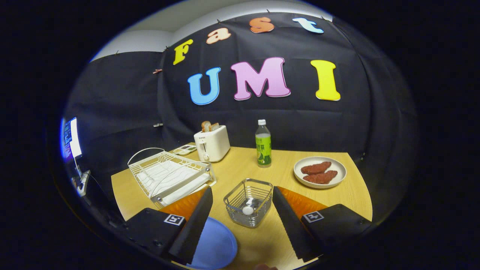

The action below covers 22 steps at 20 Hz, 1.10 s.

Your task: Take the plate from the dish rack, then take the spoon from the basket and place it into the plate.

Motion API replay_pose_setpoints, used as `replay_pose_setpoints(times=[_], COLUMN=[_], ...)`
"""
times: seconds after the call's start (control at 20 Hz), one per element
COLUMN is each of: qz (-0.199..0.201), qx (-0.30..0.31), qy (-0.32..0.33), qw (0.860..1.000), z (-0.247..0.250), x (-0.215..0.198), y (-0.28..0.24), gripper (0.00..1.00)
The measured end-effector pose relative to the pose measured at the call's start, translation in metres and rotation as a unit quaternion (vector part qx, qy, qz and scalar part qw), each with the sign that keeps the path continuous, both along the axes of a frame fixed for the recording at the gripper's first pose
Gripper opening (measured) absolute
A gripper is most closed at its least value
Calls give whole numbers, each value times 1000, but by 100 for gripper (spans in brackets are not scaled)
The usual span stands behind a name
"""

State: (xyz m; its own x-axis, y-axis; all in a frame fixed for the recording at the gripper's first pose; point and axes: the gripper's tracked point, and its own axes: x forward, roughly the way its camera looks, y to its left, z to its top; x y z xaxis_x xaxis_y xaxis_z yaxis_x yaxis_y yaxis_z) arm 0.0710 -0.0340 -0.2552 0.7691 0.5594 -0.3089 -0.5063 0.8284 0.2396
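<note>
The claw (243,195) is standing wide apart over the wooden bench (352,195), gripping nothing; the wire basket (249,202) is sitting between its fingertips, and the spoon (248,210) is lying inside with its pale round end showing at the bottom; the blue plate (217,245) is lying flat on the bench, partly covered by the left finger; the white dish rack (170,176) is standing beyond that finger; farther back a toaster (212,143) is holding bread beside a green-labelled bottle (263,143); a white dish (320,172) carrying two reddish pieces is resting to the right.
</note>
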Motion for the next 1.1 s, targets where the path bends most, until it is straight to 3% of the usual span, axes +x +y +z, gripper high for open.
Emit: replay_pose_setpoints(times=[0.55, 0.7, 0.85, 1.0, 1.1], qz=[-6, -5, 5, 0, 0], qx=[-28, -35, -31, -33, -34], qy=[0, -19, -17, -15, -7], qw=[1000, 999, 999, 999, 999], z=[-55, -55, -59, -59, -62], x=[23, 25, 23, 25, 27], y=[15, 16, 21, 21, 22], gripper=[98, 80, 74, 43, 34])
